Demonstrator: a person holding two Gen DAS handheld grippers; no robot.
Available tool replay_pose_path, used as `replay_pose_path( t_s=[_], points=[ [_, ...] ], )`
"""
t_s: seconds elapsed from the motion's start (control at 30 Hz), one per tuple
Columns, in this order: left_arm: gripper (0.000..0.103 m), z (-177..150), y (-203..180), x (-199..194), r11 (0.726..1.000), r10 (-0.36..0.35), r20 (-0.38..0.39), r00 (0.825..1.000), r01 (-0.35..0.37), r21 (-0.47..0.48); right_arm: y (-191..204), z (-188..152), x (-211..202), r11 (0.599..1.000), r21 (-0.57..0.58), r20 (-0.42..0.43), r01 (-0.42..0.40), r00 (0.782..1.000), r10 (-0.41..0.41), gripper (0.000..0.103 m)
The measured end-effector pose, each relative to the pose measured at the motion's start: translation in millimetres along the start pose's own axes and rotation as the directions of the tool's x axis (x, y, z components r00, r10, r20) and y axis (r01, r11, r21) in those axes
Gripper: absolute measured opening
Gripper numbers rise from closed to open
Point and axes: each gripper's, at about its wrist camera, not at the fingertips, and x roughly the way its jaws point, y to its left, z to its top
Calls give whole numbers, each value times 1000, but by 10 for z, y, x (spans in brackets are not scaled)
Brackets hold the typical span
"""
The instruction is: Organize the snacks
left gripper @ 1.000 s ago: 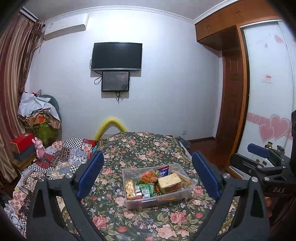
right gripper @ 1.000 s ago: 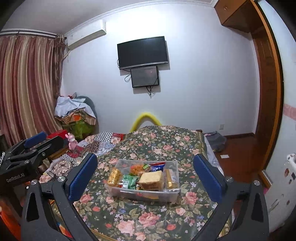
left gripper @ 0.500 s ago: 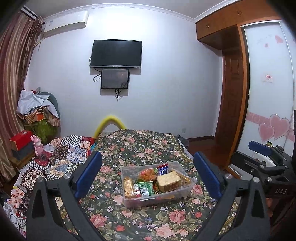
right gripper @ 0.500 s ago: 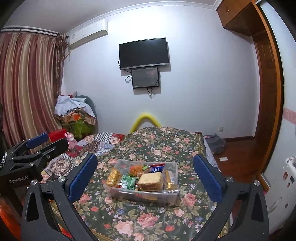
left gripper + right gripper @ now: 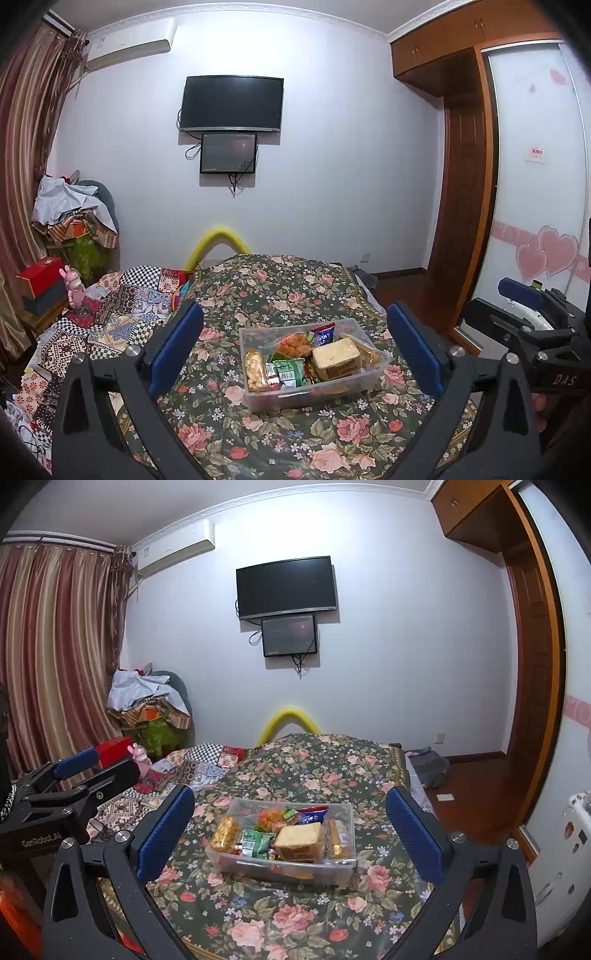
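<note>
A clear plastic bin (image 5: 365, 382) (image 5: 236, 864) full of snacks stands on the dark floral bedspread (image 5: 280, 295) (image 5: 317, 771). Inside lie a tan bread loaf (image 5: 336, 354) (image 5: 299, 840), green packets (image 5: 290, 371) (image 5: 256, 843), an orange snack bag (image 5: 293, 341), a blue-red packet (image 5: 325, 332) and yellowish packs (image 5: 255, 371) (image 5: 223, 834). My left gripper (image 5: 295, 349) is open and empty, held above the bed short of the bin; it also shows at the left of the right wrist view (image 5: 79, 771). My right gripper (image 5: 291, 830) is open and empty too, seen at the right of the left wrist view (image 5: 524, 299).
A patchwork quilt (image 5: 122, 317) covers the bed's left side. A pink toy (image 5: 74, 286) and red box (image 5: 38, 269) sit by the curtain. A clothes pile (image 5: 147, 701), wall TV (image 5: 232, 103), yellow hoop (image 5: 219, 243), wardrobe (image 5: 535, 221) and wooden floor (image 5: 476, 786) surround the bed.
Both grippers have drifted slightly; the bin sits a little higher and left in the left wrist view. Both stay open and empty. The bin has not moved on the bed.
</note>
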Motion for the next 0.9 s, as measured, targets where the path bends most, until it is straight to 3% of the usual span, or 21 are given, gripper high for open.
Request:
replay_pose_path(
  t_s=[0.9],
  points=[
    [101,-5,-59,39,999,-33,-14,999,33,7,-17,-2,24,1000,9,-20,-1,1000,1,103]
  ],
)
